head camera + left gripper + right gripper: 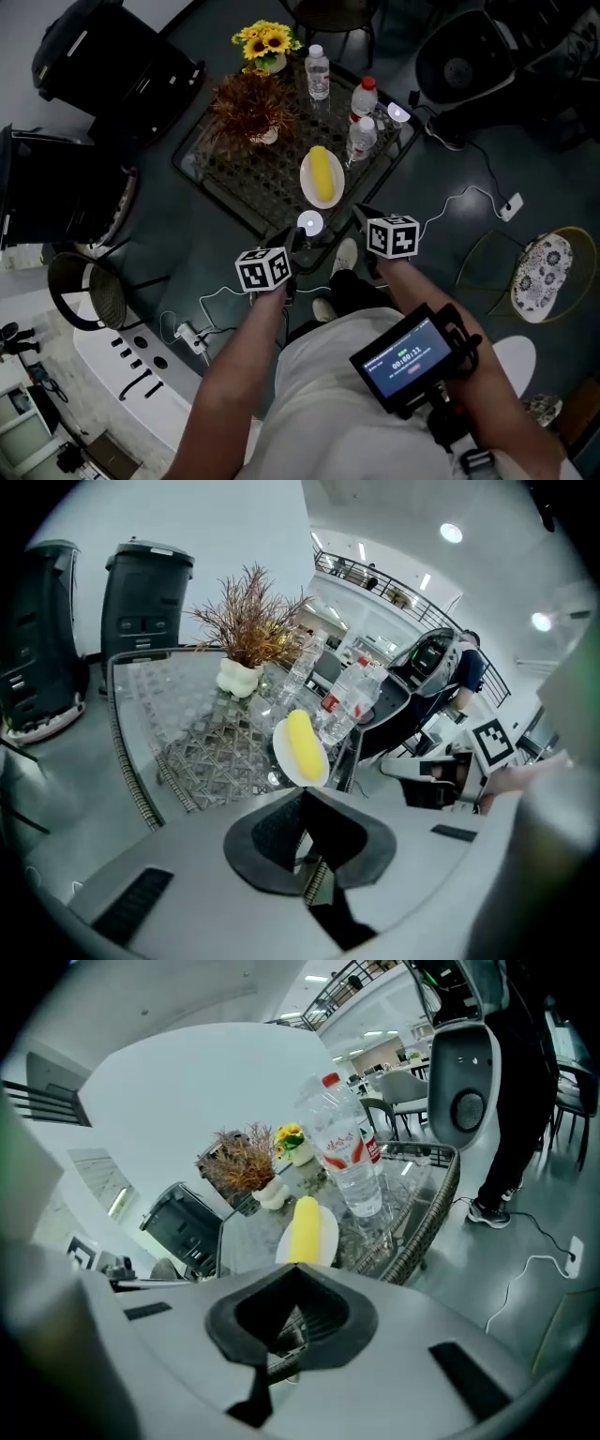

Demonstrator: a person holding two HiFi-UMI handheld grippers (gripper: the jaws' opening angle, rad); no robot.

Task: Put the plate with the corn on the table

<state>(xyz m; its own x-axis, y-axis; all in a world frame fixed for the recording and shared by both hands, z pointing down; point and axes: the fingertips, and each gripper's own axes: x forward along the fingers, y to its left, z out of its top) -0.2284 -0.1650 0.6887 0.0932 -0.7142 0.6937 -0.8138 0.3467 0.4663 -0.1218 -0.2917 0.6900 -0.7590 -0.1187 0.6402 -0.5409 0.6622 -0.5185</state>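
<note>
plate (306,176) with corn (322,174) sits by the table's (230,183) near edge, left gripper (304,793) and right gripper (295,1269) both clamped closed on nothing (held just off that edge).

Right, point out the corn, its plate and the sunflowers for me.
corn (322,173), head view, middle of the yellow cob.
plate (307,181), head view, bare white rim left of the cob.
sunflowers (265,39), head view, yellow blooms in the middle of the bunch.

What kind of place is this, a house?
Probably a big office or showroom lobby, not a house: an upstairs balcony railing, bulky black chairs, and a glass table.
</note>
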